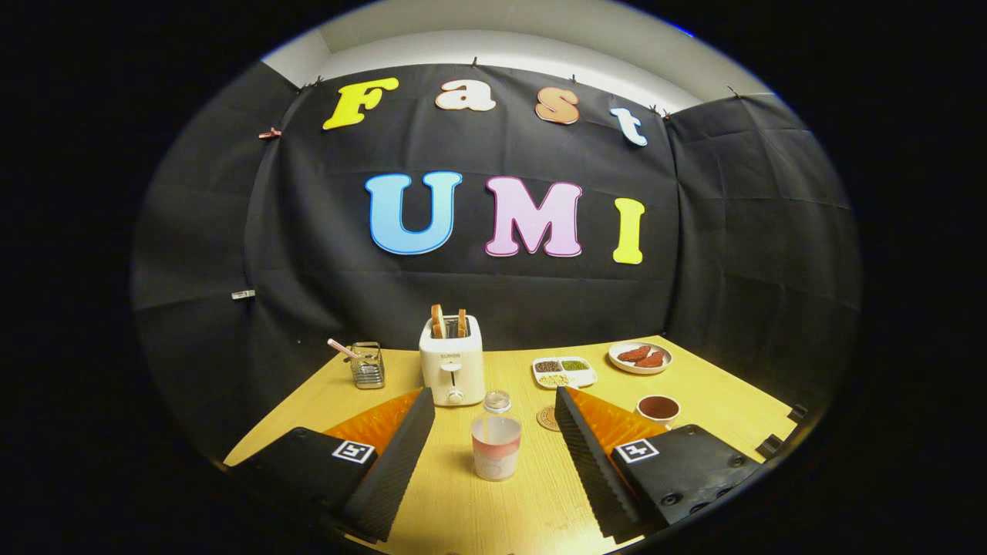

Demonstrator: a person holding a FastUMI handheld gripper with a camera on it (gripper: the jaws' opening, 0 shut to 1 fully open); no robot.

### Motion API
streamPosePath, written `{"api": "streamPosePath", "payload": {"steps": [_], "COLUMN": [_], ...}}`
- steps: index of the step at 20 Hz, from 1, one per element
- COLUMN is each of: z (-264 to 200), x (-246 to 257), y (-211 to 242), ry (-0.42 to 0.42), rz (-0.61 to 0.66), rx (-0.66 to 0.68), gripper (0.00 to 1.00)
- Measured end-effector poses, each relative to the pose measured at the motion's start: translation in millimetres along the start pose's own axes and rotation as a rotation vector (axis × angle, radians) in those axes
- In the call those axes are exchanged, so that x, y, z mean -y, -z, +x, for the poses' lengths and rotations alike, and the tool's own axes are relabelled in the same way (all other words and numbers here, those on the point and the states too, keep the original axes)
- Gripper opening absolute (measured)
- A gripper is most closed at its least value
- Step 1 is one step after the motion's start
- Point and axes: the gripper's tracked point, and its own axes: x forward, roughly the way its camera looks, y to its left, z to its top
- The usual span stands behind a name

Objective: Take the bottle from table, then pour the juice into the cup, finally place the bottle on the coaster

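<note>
On the table (694, 385), dead centre between the two fingers, the bottle (496, 438) stands upright with a bit of pinkish juice in the bottom half and a clear cap on top. The gripper (493, 432) is spread wide, with clear wood showing between each finger and the bottle, so nothing is gripped yet. I'd call this the very first step: lining up for the grab.

Rest of the layout: the coaster (548, 418) lies flat just beyond the bottle and a touch to its right, partly tucked behind the right finger. The cup (658, 408) sits further right, past the right finger's tip, and it looks dark inside; can't tell if that's liquid or just the cup's colour. A toaster (452, 366) with bread sticking up stands behind the bottle to the left, a divided tray (564, 371) and a plate (640, 357) are at the back right, and a small wire basket (368, 365) is off to the back left.

Next move, my guess: ease forward a little so the pads cover the bottle's body, then close evenly on it. Go too high and you're squeezing the narrow neck. After that it's a lift and a swing right to the cup. Watch the toaster, it's close behind.
</note>
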Motion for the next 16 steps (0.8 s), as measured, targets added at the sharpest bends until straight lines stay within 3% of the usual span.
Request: {"api": "streamPosePath", "payload": {"steps": [16], "z": [99.8], "x": [2.9], "y": [127.4], "ry": [0.050], "rz": [-0.017], "rx": [-0.110], "gripper": [0.97]}}
